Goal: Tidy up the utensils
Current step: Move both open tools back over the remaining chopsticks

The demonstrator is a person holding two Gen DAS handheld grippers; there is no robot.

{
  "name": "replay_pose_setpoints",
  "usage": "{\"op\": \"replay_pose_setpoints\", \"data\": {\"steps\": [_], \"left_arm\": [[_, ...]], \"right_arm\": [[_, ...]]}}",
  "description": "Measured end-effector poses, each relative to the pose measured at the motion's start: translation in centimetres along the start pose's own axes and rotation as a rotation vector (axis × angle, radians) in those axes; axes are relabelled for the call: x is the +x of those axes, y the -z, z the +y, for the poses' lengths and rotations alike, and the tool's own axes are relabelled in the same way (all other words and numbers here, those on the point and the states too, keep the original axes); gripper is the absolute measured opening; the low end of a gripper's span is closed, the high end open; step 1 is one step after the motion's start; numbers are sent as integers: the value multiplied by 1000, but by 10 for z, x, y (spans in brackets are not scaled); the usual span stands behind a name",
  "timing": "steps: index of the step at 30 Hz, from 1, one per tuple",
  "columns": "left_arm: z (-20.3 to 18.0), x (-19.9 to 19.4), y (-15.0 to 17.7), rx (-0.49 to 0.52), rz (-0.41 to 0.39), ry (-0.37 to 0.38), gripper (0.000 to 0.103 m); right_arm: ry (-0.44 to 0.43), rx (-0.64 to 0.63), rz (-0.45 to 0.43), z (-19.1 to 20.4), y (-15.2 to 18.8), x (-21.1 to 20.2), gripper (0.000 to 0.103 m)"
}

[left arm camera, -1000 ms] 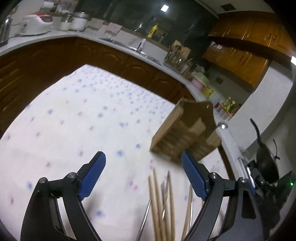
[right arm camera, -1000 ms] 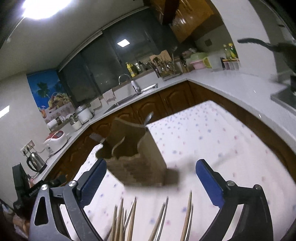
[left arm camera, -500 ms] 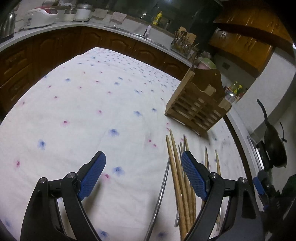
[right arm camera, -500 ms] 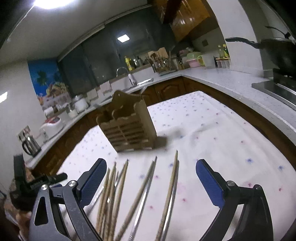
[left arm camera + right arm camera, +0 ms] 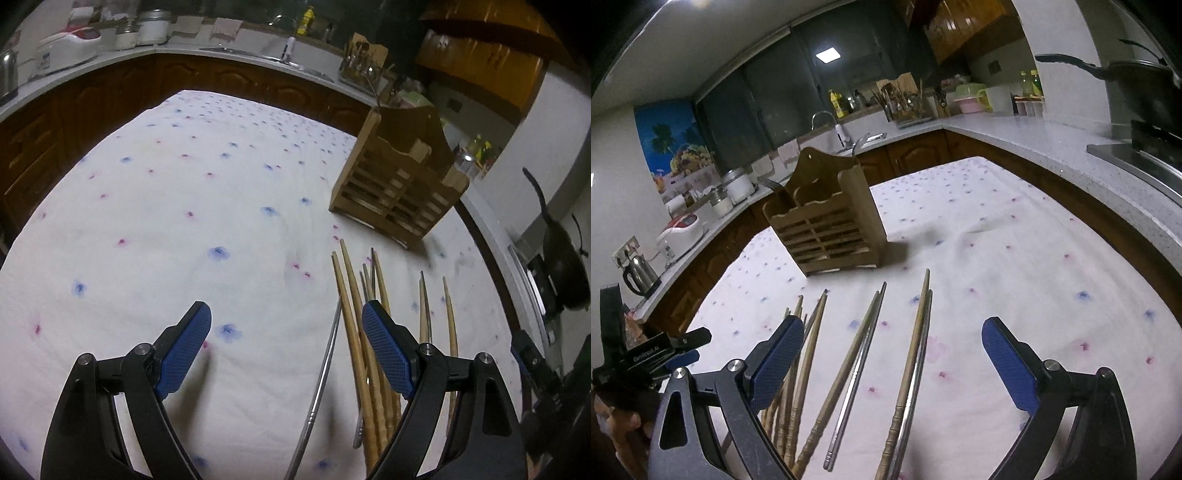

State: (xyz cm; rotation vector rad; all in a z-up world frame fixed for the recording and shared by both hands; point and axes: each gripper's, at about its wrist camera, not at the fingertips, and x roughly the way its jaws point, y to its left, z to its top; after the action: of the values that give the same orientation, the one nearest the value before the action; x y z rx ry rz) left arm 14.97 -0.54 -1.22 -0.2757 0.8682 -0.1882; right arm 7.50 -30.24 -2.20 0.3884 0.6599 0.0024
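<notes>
Several wooden chopsticks (image 5: 354, 317) (image 5: 912, 343) and metal chopsticks (image 5: 327, 358) (image 5: 857, 365) lie side by side on a white flowered cloth (image 5: 184, 221) (image 5: 1015, 266). Behind them stands a slatted wooden utensil holder (image 5: 399, 184) (image 5: 831, 225) with cutlery handles showing in it. My left gripper (image 5: 286, 332) hovers open just left of the bundle, its right pad over the wooden sticks. My right gripper (image 5: 892, 354) hangs open above the two right-hand pairs. Neither holds anything.
Dark wood cabinets under a pale L-shaped counter (image 5: 1034, 136) ring the table. On the counter are a kettle (image 5: 639, 275), a rice cooker (image 5: 70, 44), a sink, a dish rack (image 5: 364, 62) and a black wok (image 5: 565, 273) on the stove. The other gripper's body (image 5: 646, 354) sits at left.
Both grippers have sunk and tipped down toward the table. The chopsticks now lie fuller in view and the wooden holder sits farther back. Both jaws stay equally wide.
</notes>
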Motion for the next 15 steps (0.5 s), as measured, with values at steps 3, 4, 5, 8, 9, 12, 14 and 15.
{"op": "replay_pose_setpoints", "data": {"steps": [3, 4, 5, 8, 9, 12, 14, 15], "left_arm": [[-6, 9, -5, 8, 31, 4, 86], [-8, 12, -7, 11, 41, 4, 86], [-10, 15, -9, 15, 53, 5, 85], [-15, 24, -14, 16, 69, 14, 79], [-17, 28, -17, 15, 80, 21, 77], [-22, 39, -22, 24, 103, 22, 72], [-27, 48, -26, 37, 122, 22, 70], [-30, 54, -29, 47, 138, 21, 68]], "right_arm": [[1, -3, 12, -2, -1, 4, 98], [1, -7, 17, -3, -2, 6, 97], [4, -12, 22, -2, -3, 7, 97], [11, -28, 35, -1, -7, 13, 94], [11, -30, 43, -2, -9, 16, 92], [18, -28, 63, -5, -15, 26, 89], [22, -26, 78, -8, -19, 32, 81], [25, -26, 91, -9, -22, 37, 79]]}}
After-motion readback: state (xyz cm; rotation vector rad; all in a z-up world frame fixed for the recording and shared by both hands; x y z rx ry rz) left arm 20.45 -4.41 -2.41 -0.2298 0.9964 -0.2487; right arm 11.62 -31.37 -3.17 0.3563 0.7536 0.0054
